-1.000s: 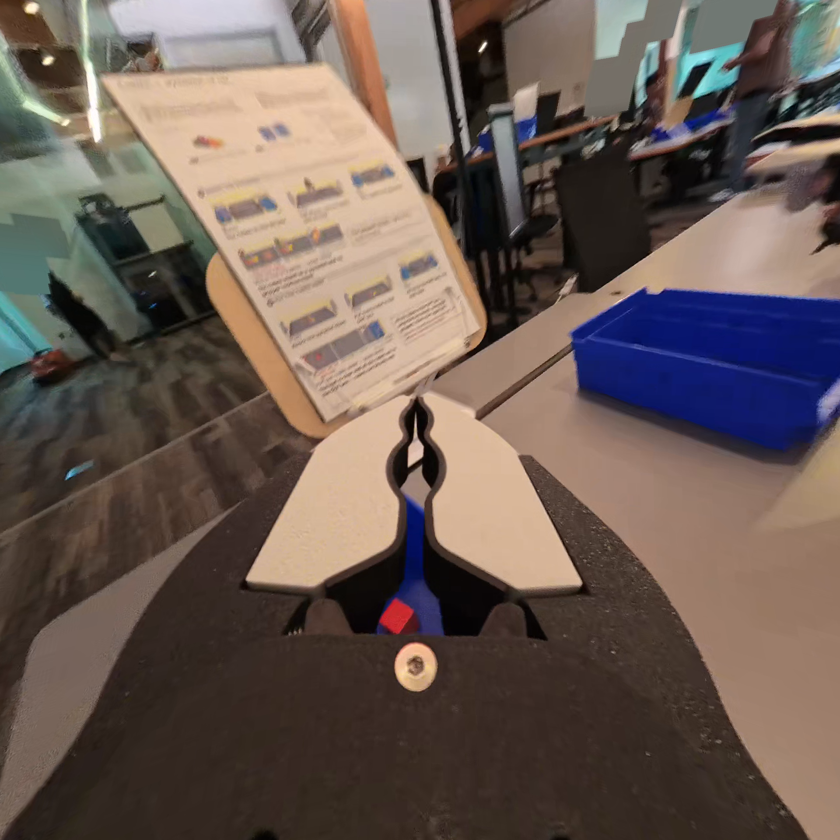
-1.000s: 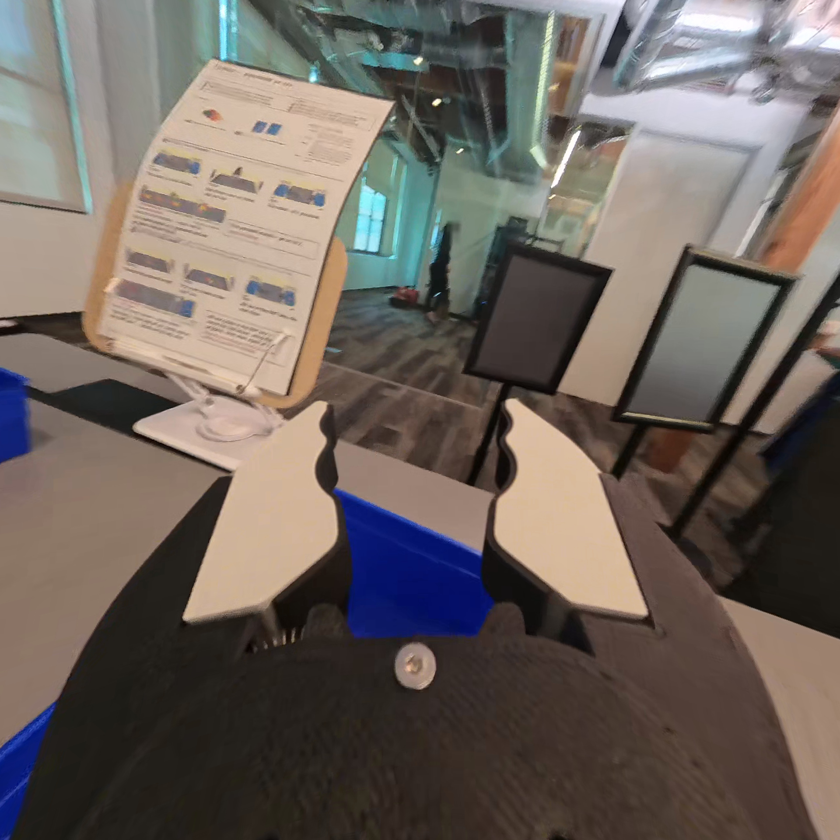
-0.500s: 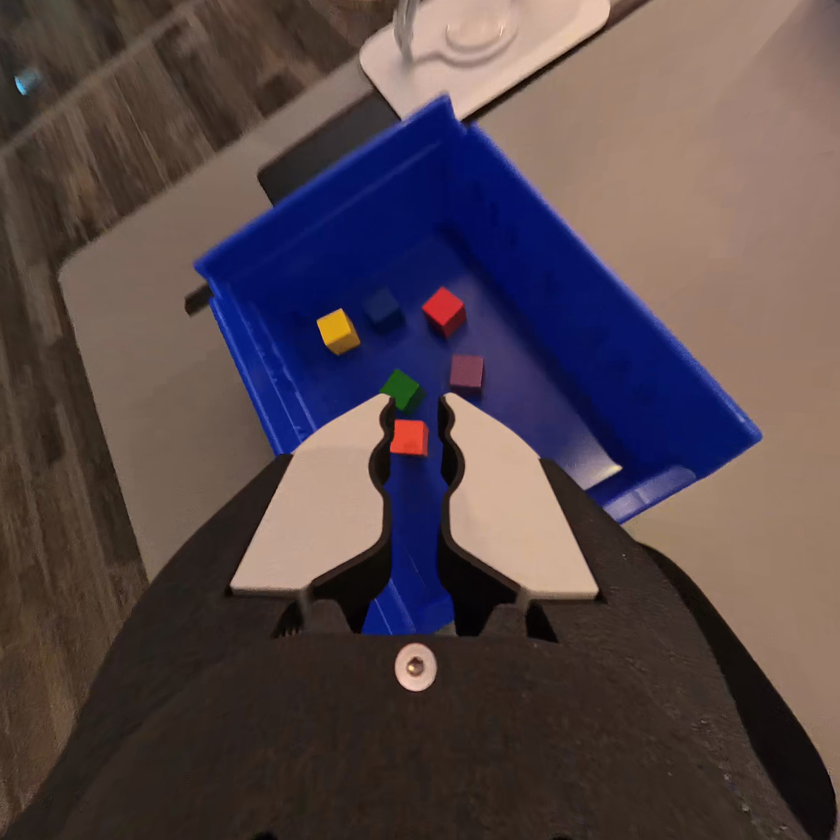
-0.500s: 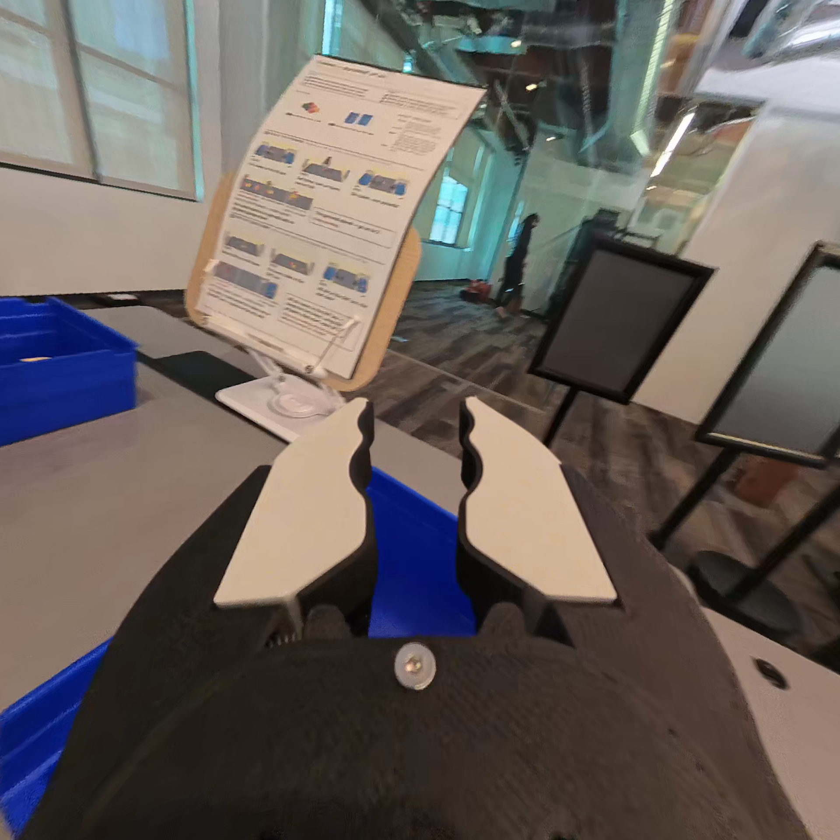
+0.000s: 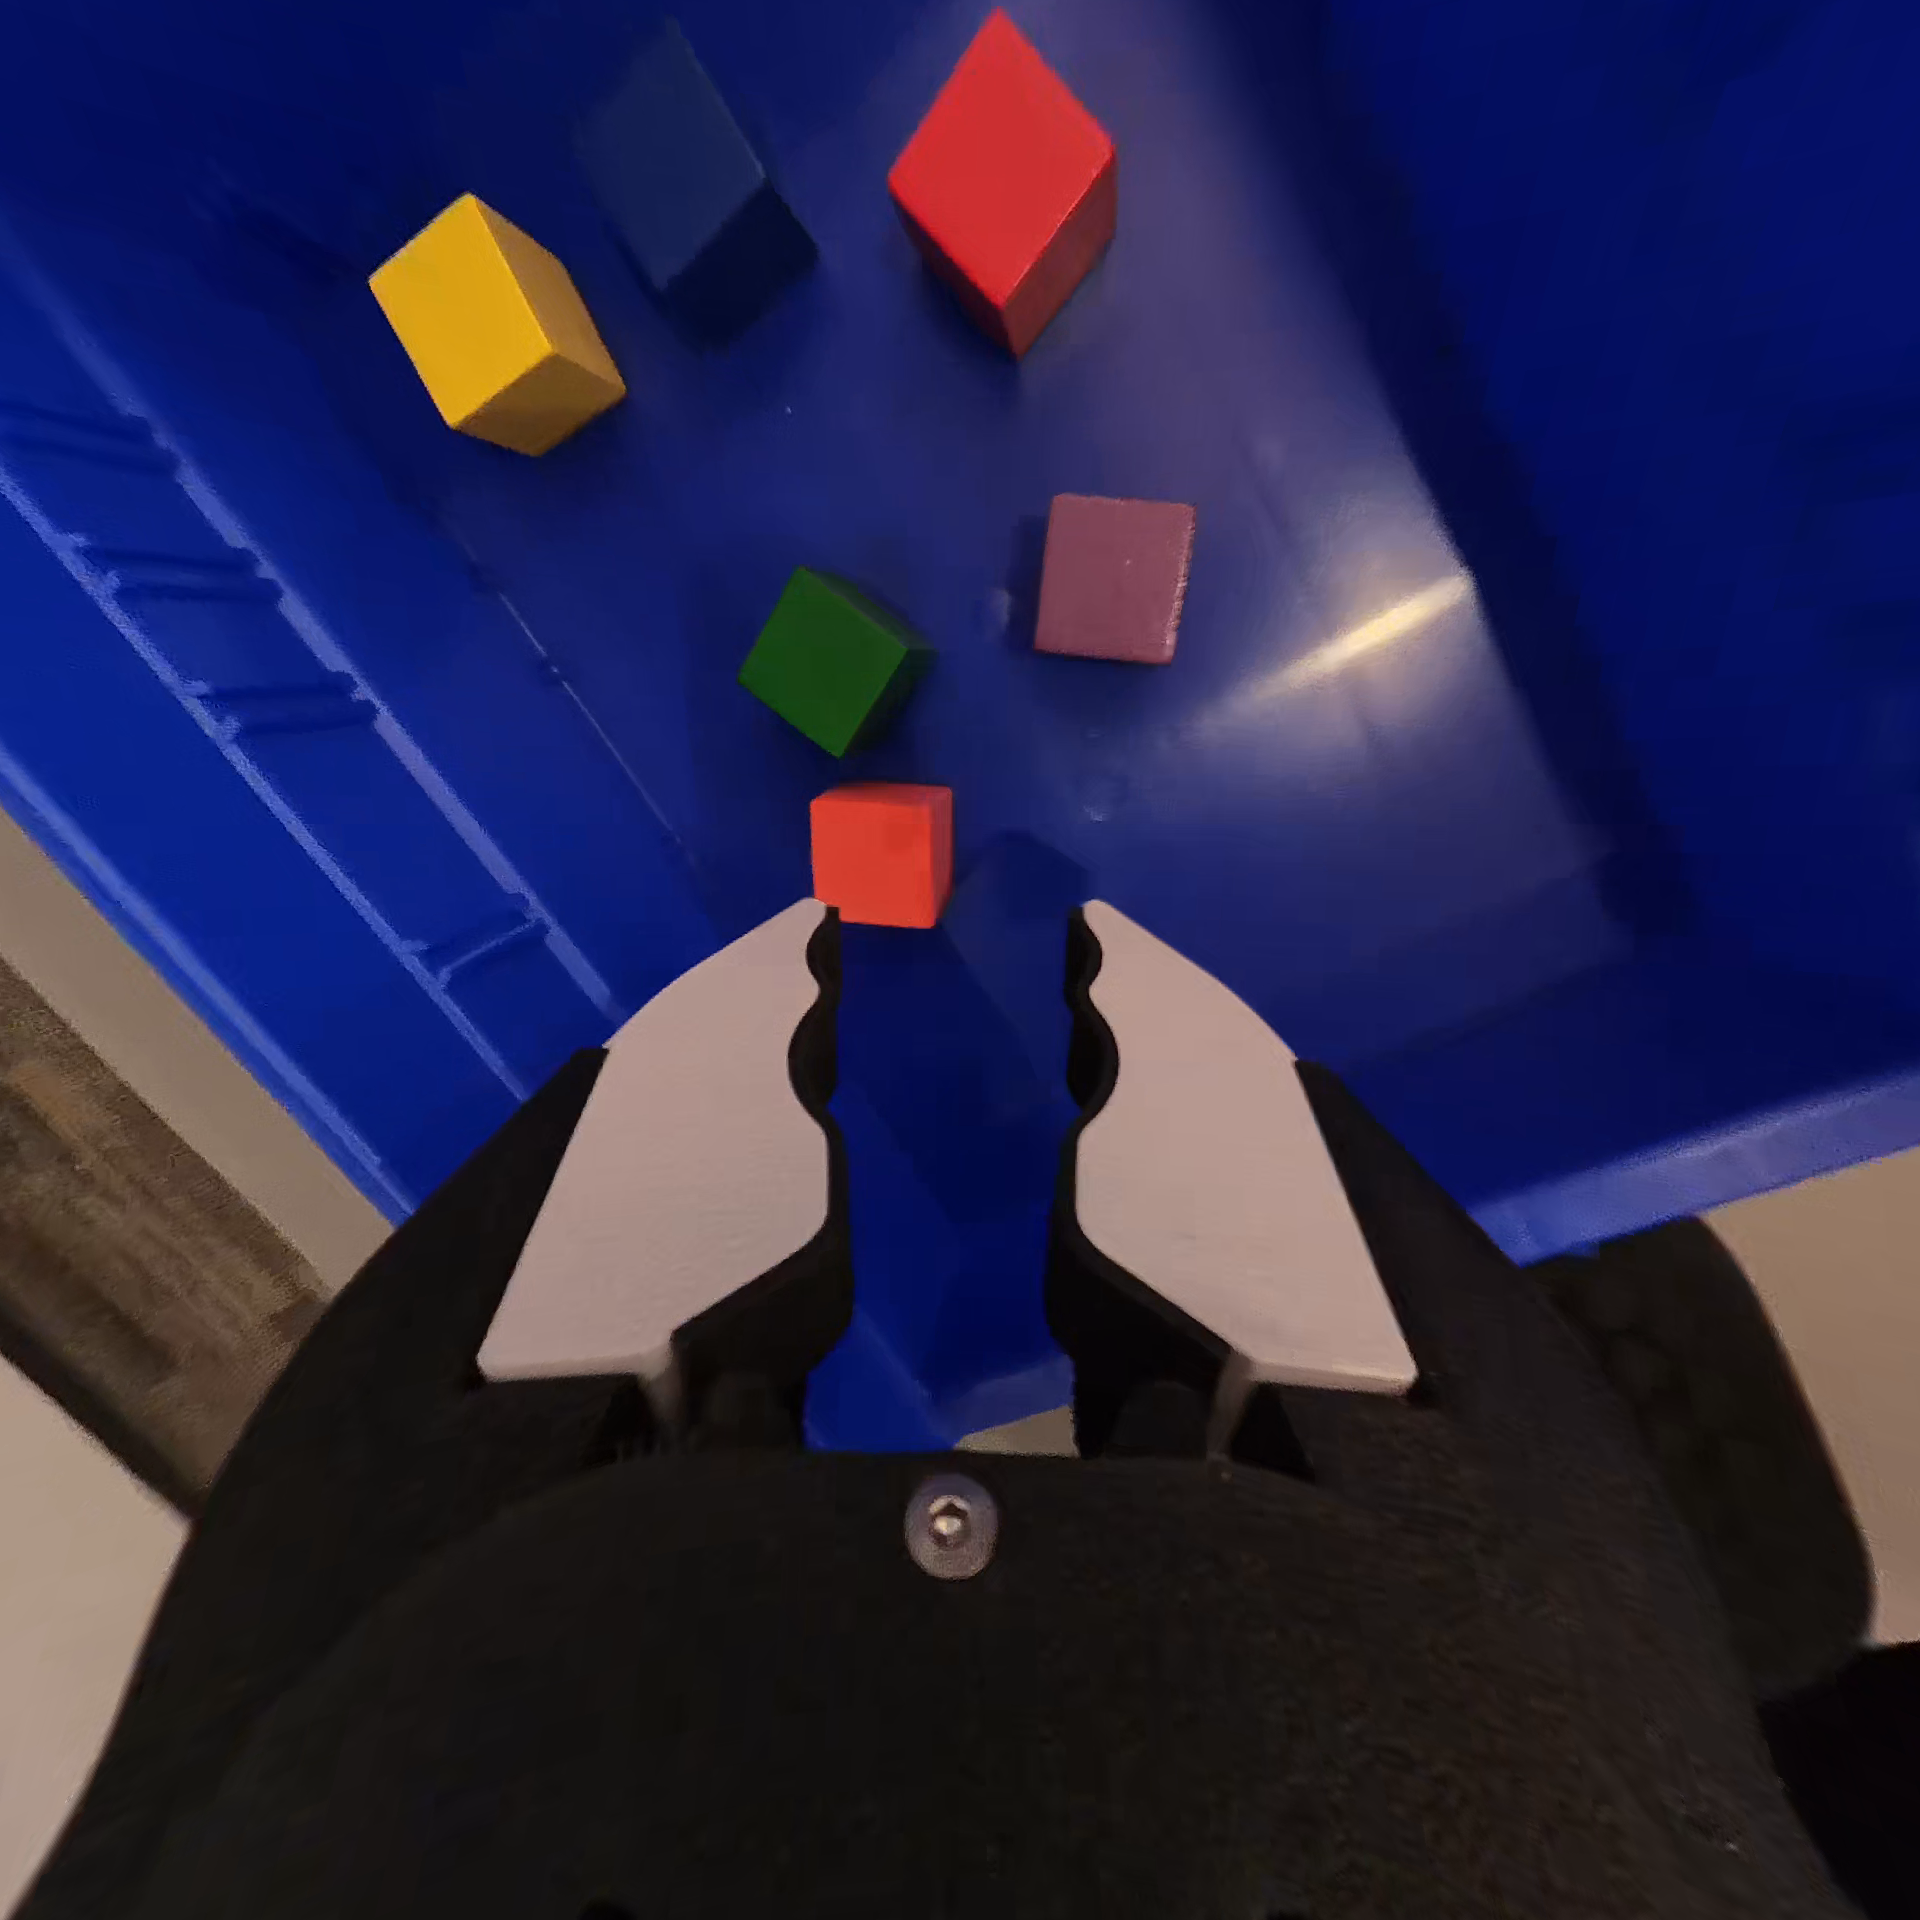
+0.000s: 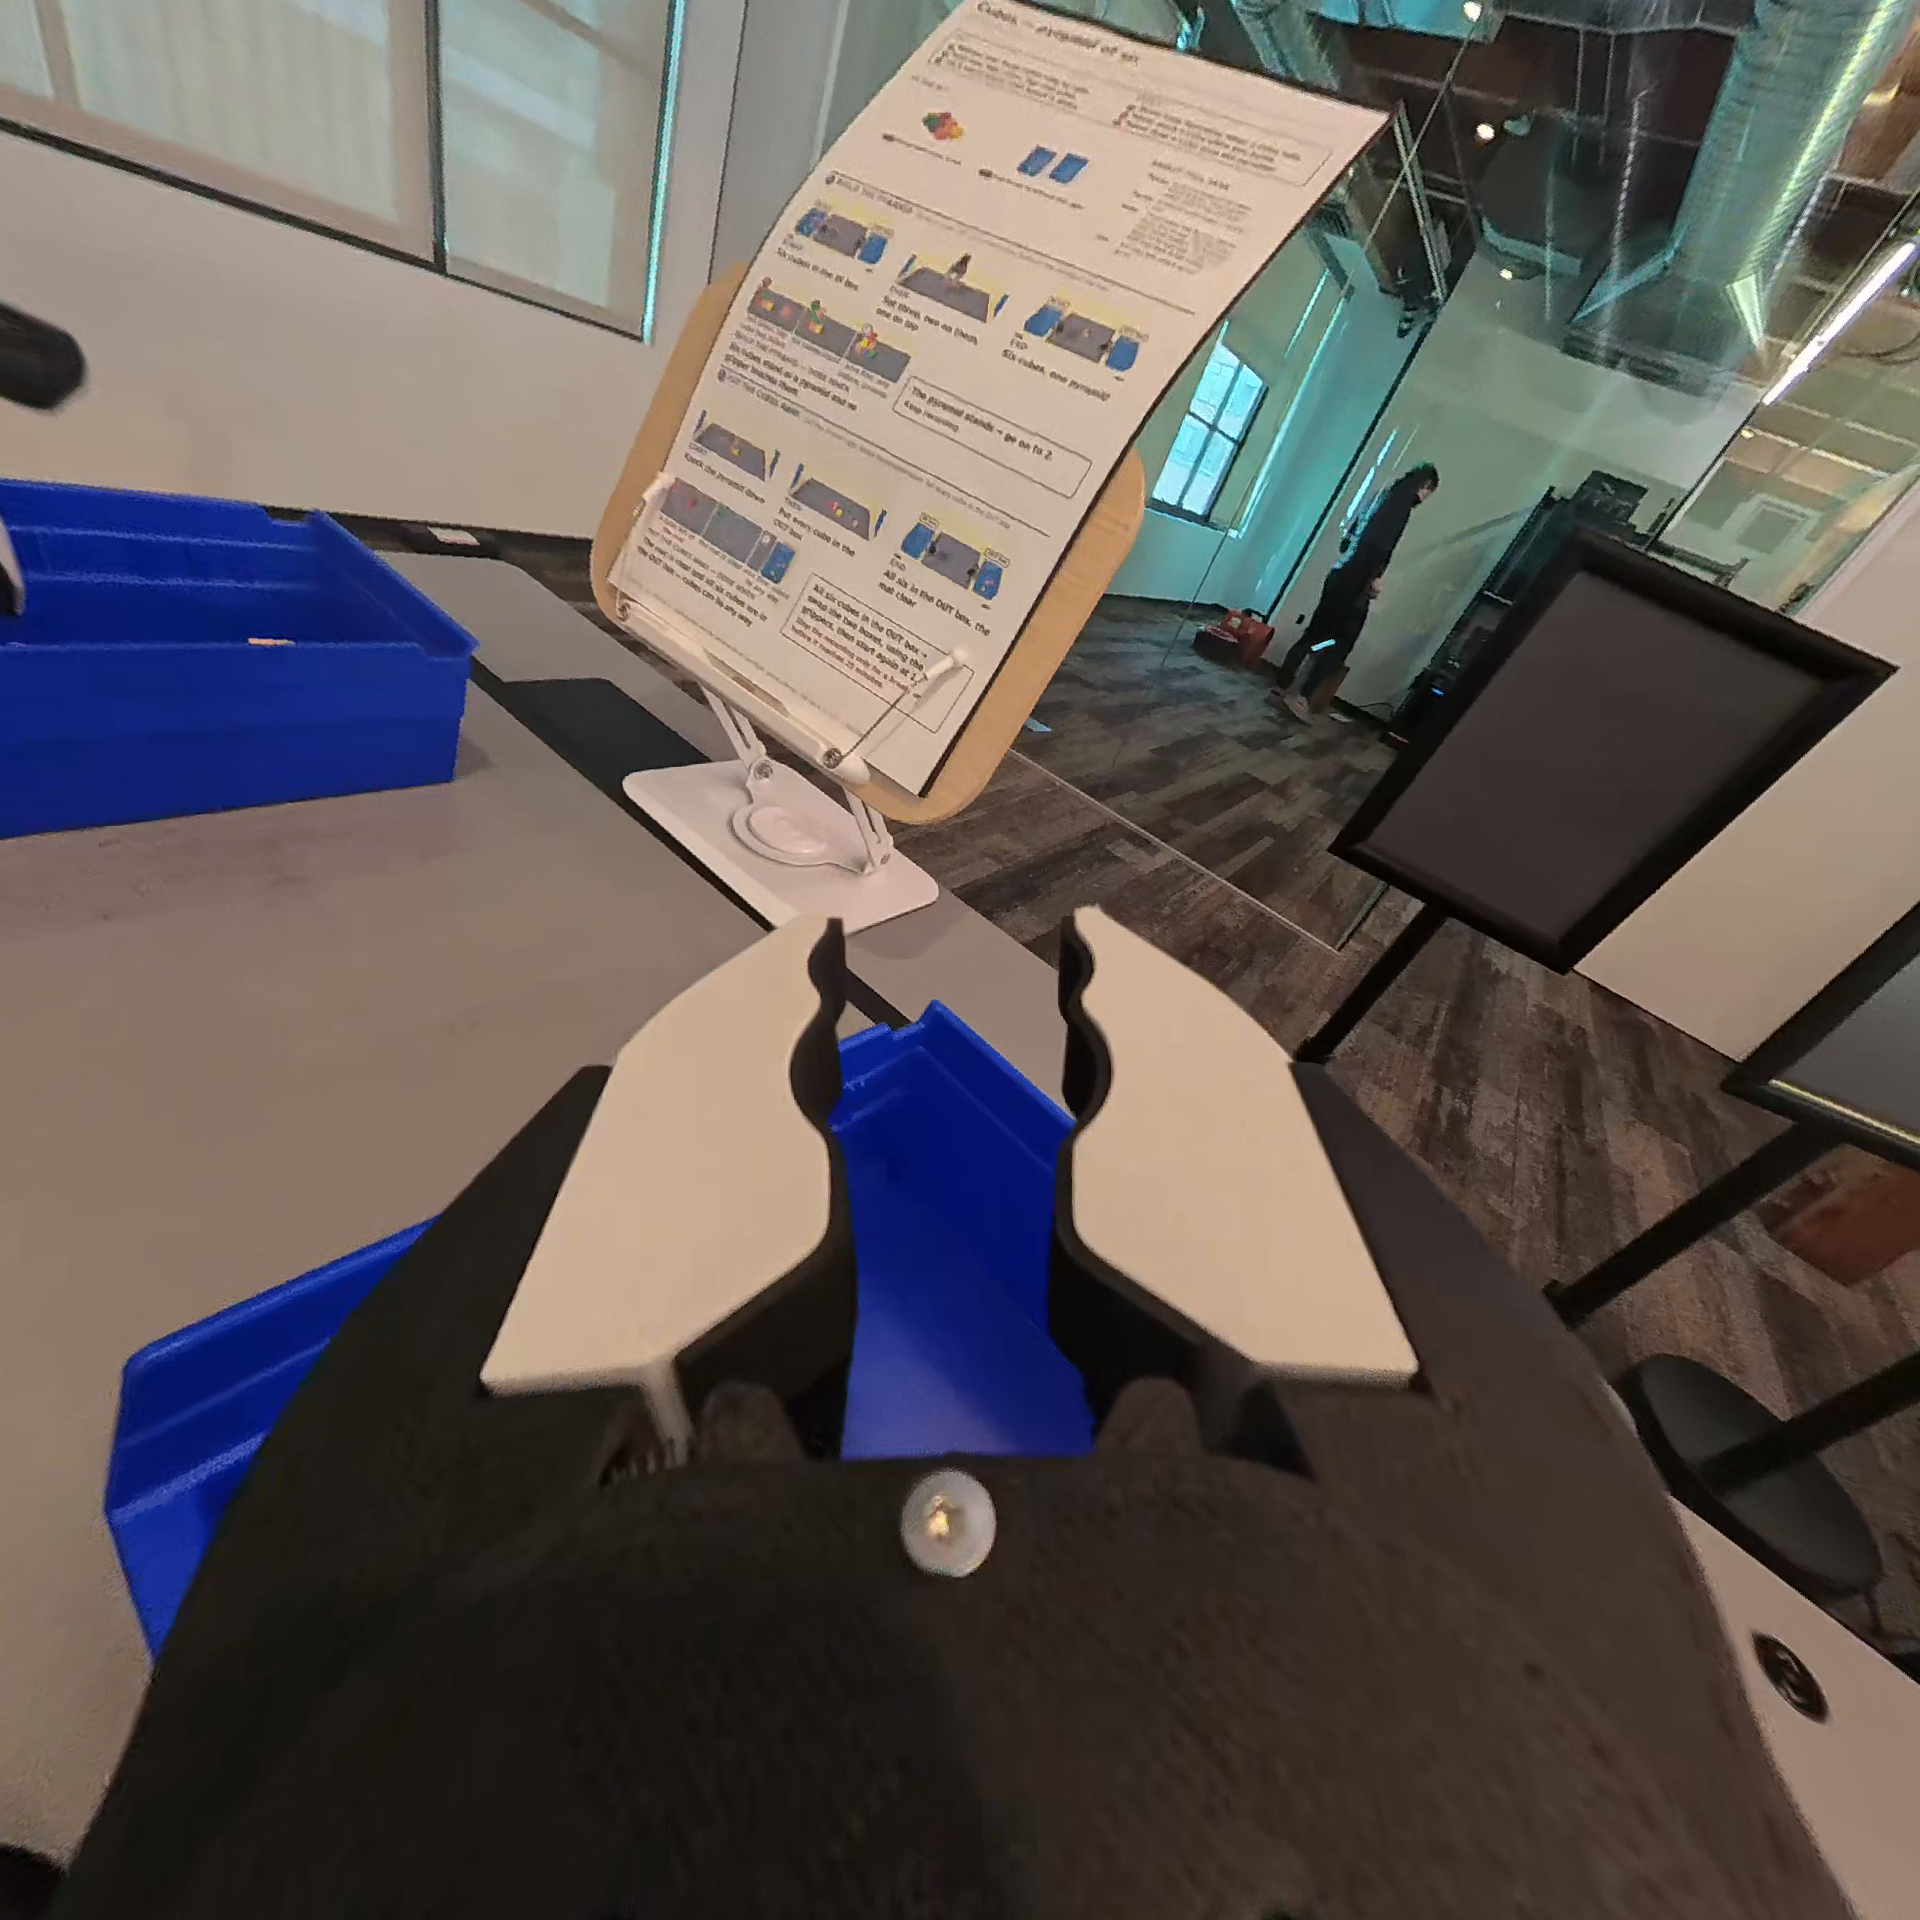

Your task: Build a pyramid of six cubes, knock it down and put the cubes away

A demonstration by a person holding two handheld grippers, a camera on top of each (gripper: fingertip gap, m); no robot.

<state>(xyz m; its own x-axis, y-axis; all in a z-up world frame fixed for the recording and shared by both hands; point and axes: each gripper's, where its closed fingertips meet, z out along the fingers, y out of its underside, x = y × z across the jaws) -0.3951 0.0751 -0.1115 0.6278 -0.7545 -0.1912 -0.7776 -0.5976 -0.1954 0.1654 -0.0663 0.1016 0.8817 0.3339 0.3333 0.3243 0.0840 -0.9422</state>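
In the left wrist view several cubes lie on the floor of a blue bin (image 5: 1558,312): orange (image 5: 881,854), green (image 5: 829,661), purple (image 5: 1114,578), yellow (image 5: 497,324), dark blue (image 5: 696,197) and red (image 5: 1003,177). My left gripper (image 5: 948,914) is open and empty, pointing down into the bin, its tips just short of the orange cube. My right gripper (image 6: 948,935) is open and empty, held above a second blue bin (image 6: 935,1195) whose inside is mostly hidden behind it.
In the right wrist view the grey table (image 6: 312,987) carries an instruction sheet on a white stand (image 6: 883,468) near its far edge and the other blue bin (image 6: 208,665) at the left. Black sign frames (image 6: 1600,748) stand on the floor beyond; a person stands far off. One gripper's finger ends stand about 60 centimetres off the other's.
My left gripper tipped down from the room view into the bin, moved close to the cubes and opened. My right gripper narrowed its gap a little and swung slightly; it stays empty.
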